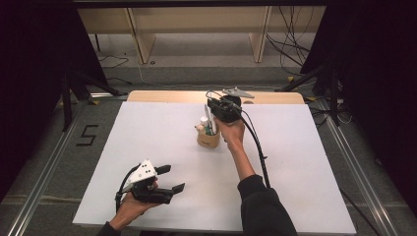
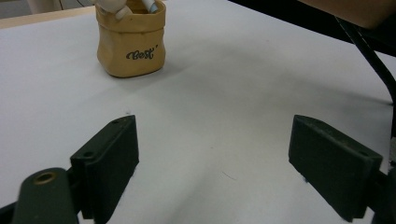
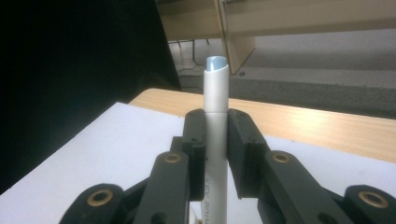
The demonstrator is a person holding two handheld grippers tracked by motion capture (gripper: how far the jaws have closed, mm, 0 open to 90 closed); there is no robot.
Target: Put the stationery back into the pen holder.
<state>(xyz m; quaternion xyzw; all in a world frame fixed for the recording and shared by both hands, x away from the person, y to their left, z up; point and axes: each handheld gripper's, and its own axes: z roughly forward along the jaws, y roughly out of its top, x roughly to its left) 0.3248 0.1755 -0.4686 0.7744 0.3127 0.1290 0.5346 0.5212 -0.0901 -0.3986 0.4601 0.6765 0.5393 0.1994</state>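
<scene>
Right arm's stretched out over the tan pouch mid-counter, its tongs clamped on an upright white pen above it, while the left tongs sit wide open and empty, well short of the pouch.

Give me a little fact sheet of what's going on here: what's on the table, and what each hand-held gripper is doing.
Surface: white table
Container: tan pouch-like cup with dark script lettering, standing upright
Contents: white items poke out of the cup's top
Right hand-held gripper: above the cup, clamped on a white marker with a light blue tip, held upright
Left hand-held gripper: jaws wide open, nothing between them, low over the table, apart from the cup
Person: forearms come in from the near edge
</scene>
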